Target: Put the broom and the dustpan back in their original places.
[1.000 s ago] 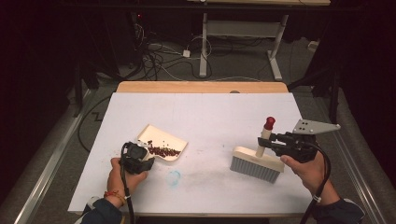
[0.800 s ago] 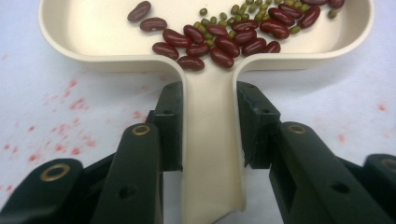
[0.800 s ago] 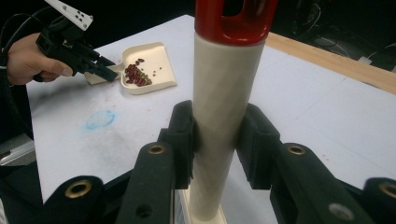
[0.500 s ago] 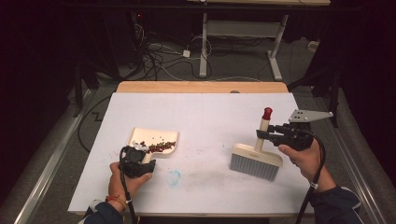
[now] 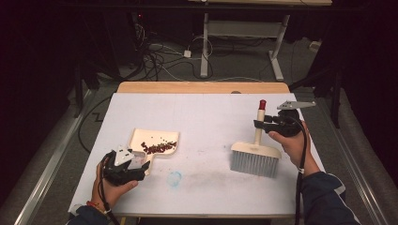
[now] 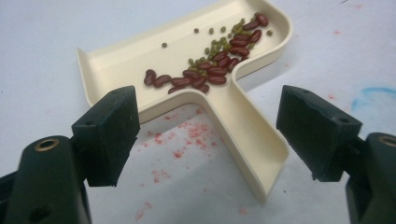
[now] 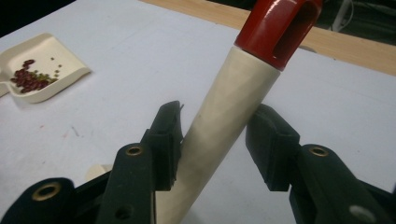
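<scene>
Cream dustpan (image 6: 233, 116) handle between gaping left tool (image 6: 224, 135) jaws; right tool (image 7: 215, 140) straddles brush handle (image 7: 224, 121), slightly open

The tool (image 7: 212, 140) has its jaws around a cream brush handle (image 7: 219, 126) with a red cap (image 7: 278, 28), one jaw slightly off it; a dustpan (image 7: 44, 74) of beans (image 7: 28, 77) lies near the desk's (image 7: 116, 60) far corner.
</scene>
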`<action>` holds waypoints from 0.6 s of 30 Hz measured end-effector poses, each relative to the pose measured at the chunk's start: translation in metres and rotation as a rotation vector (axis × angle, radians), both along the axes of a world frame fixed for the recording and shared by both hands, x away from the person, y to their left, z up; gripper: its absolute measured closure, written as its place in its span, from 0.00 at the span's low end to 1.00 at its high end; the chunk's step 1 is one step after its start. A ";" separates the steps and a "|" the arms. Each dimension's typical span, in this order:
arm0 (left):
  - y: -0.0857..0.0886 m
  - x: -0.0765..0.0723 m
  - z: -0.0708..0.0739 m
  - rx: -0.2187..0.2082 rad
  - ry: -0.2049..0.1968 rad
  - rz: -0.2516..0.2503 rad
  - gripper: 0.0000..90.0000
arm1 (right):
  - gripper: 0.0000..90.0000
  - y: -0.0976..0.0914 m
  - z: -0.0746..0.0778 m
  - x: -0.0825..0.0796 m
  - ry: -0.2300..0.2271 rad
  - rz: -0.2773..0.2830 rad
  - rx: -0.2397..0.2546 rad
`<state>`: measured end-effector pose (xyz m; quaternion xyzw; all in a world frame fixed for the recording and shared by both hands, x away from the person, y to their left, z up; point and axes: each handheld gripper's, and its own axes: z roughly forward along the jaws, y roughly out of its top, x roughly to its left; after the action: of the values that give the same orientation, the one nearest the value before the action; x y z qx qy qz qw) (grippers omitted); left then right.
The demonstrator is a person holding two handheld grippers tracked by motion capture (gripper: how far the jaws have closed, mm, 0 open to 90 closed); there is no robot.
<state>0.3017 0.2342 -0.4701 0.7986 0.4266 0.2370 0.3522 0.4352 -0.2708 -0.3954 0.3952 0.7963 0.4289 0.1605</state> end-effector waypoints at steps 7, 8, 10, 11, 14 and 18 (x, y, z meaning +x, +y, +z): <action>-0.010 -0.014 0.002 0.043 -0.043 -0.079 0.24 | 0.63 0.009 -0.016 0.024 0.057 -0.044 -0.020; -0.012 -0.015 0.001 0.050 -0.050 -0.085 0.24 | 0.63 0.011 -0.018 0.028 0.058 -0.049 -0.030; -0.017 -0.015 0.001 0.046 -0.053 -0.110 0.23 | 0.62 0.017 -0.021 0.035 0.056 -0.071 -0.054; -0.019 -0.015 0.001 0.048 -0.053 -0.120 0.23 | 0.62 0.020 -0.023 0.038 0.056 -0.085 -0.070; -0.024 -0.016 0.001 0.060 -0.057 -0.144 0.23 | 0.59 0.030 -0.028 0.046 0.043 -0.113 -0.114; -0.027 -0.018 0.000 0.061 -0.069 -0.141 0.22 | 0.58 0.040 -0.023 0.045 -0.036 -0.175 -0.158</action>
<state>0.2840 0.2067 -0.4700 0.8285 0.3493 0.2519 0.3580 0.4801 -0.2311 -0.4180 0.4415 0.7872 0.3562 0.2419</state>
